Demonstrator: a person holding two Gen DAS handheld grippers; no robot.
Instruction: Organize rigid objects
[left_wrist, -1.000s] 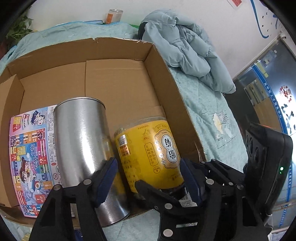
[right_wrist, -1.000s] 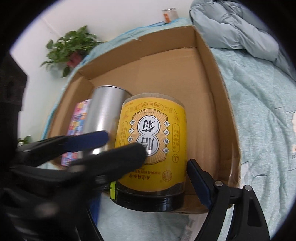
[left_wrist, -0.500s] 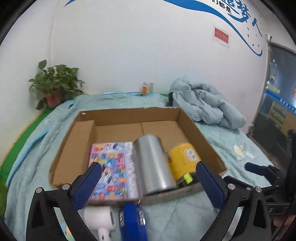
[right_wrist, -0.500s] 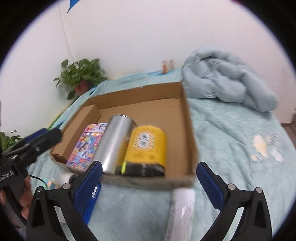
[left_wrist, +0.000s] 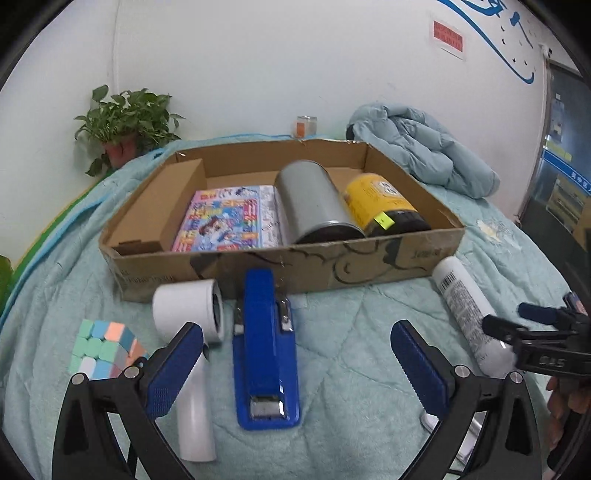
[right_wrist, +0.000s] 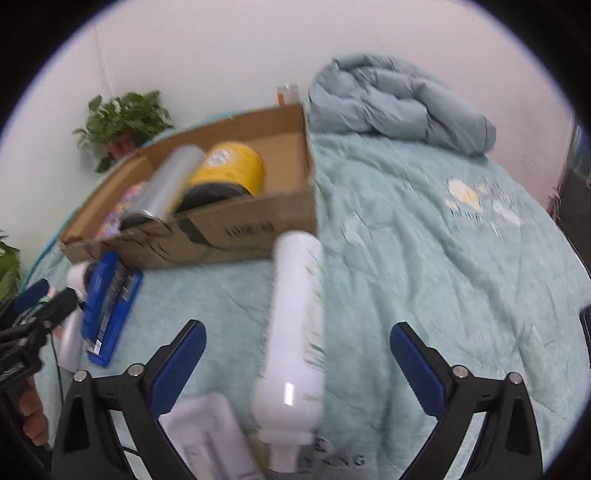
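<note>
A cardboard box (left_wrist: 280, 266) on the bed holds a colourful book (left_wrist: 229, 218), a silver can (left_wrist: 314, 203) and a yellow can (left_wrist: 384, 203), both lying down. In front of it lie a blue stapler (left_wrist: 266, 350), a white hair dryer (left_wrist: 192, 354), a pastel cube (left_wrist: 103, 347) and a white bottle (left_wrist: 469, 310). My left gripper (left_wrist: 295, 362) is open and empty over the stapler. My right gripper (right_wrist: 295, 362) is open and empty over the white bottle (right_wrist: 295, 325). The box (right_wrist: 229, 229) also shows in the right wrist view.
A white tray-like object (right_wrist: 207, 435) lies by the bottle's near end. A bunched light-blue duvet (left_wrist: 417, 147) lies at the back right. A potted plant (left_wrist: 125, 125) and a small jar (left_wrist: 306, 125) stand by the wall.
Both grippers have pulled back from the box. The yellow can, held between them one second ago, now lies in the box beside the silver can. Both grippers have opened wide.
</note>
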